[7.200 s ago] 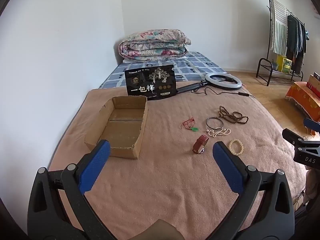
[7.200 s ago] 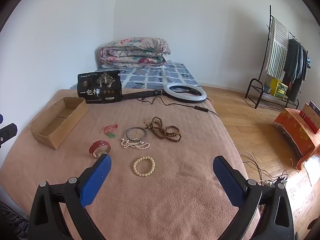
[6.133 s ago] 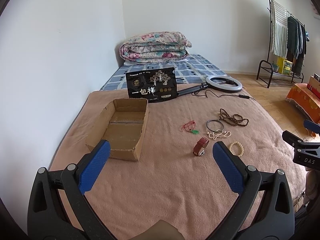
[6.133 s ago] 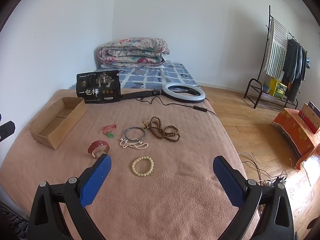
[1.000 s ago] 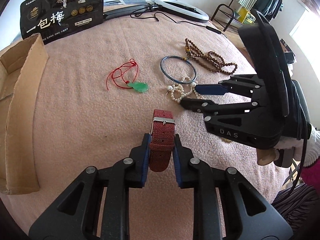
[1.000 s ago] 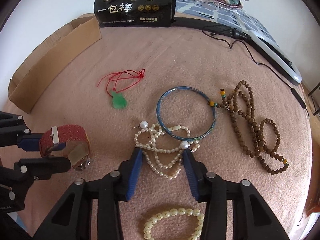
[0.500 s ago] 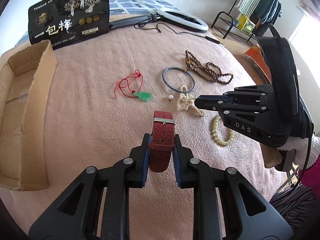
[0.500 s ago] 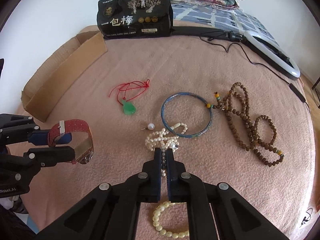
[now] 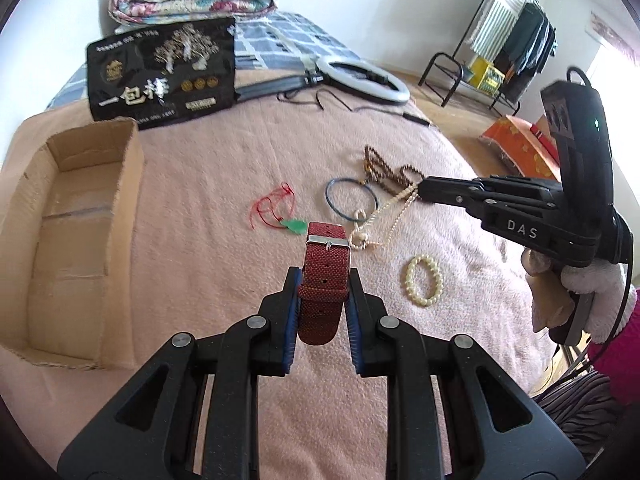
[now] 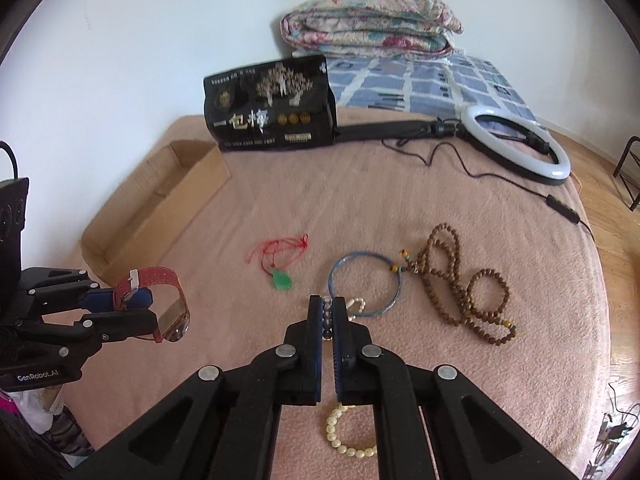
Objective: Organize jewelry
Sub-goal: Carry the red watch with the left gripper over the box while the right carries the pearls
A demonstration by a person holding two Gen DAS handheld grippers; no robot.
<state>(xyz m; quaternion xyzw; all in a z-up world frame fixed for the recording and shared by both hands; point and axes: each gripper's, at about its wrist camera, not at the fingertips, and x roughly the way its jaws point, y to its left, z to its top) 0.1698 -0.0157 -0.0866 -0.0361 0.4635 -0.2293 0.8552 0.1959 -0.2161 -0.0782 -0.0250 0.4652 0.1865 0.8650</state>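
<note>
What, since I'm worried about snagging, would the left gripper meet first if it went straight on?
The left gripper, shut on the watch, would probably meet the green pendant on the blanket first; depth is unclear.

The bed (image 10: 400, 208) is covered by a pink blanket (image 9: 208, 184), and beyond it at 12 o'clock a blue checked sheet (image 10: 416, 76) carries a folded quilt (image 10: 372, 36). On the blanket, a cardboard box (image 9: 76, 224) lies at 9 o'clock in the left wrist view, a black bag (image 9: 160, 72) at 11 o'clock, and a ring light (image 9: 362, 78) with its cord at 1 o'clock. Near the middle lie a red cord with a green pendant (image 10: 282, 280), a blue bangle (image 10: 364, 282), brown beads (image 10: 464, 288) touching the bangle's 2 o'clock edge, and a cream bead bracelet (image 9: 424, 284) toward 4 o'clock. A pearl strand (image 9: 364, 236) trails onto the blanket below the bangle.
</note>
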